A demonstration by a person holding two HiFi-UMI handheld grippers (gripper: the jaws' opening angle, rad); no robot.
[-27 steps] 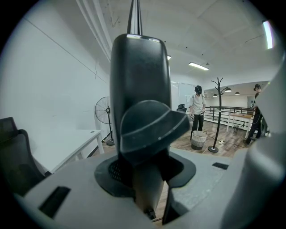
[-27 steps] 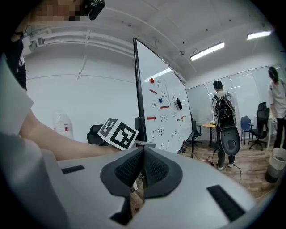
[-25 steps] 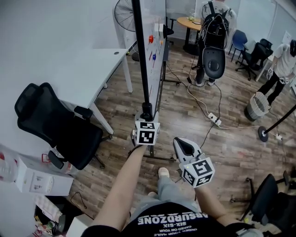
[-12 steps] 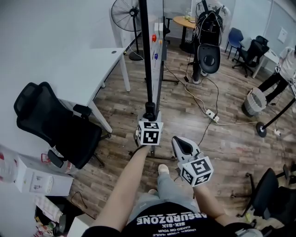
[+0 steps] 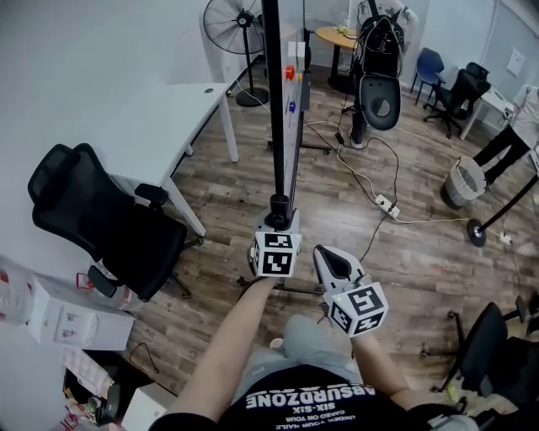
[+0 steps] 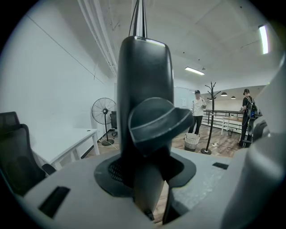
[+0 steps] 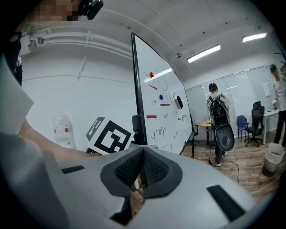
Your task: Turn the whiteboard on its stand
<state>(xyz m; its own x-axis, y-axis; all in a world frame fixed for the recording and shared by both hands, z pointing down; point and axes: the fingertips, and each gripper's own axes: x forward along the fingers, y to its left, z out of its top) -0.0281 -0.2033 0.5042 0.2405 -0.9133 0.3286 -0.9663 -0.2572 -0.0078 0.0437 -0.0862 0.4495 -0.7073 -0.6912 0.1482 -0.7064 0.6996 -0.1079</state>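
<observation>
The whiteboard (image 5: pixel 296 101) stands almost edge-on ahead of me in the head view, with coloured magnets on its face. Its black side post (image 5: pixel 274 101) runs down to a clamp knob (image 5: pixel 278 204). My left gripper (image 5: pixel 279 214) is shut on that post at the knob. In the left gripper view the dark post (image 6: pixel 143 85) and knob (image 6: pixel 158 123) fill the space between the jaws (image 6: pixel 147 179). My right gripper (image 5: pixel 334 263) hangs just to the right, apart from the board. Its pads meet with nothing between them (image 7: pixel 140 167). The board's written face (image 7: pixel 163 107) shows behind it.
A white desk (image 5: pixel 168 118) and a black office chair (image 5: pixel 101 223) stand to the left, with boxes (image 5: pixel 50 316) nearer. A fan (image 5: pixel 232 21) is at the back. Cables and a power strip (image 5: pixel 386 206) cross the wooden floor at right, near a waste basket (image 5: pixel 465 181).
The post now looks upright and nearer to edge-on than before. My left gripper has shifted slightly right and towards me with it. The right gripper has barely moved.
</observation>
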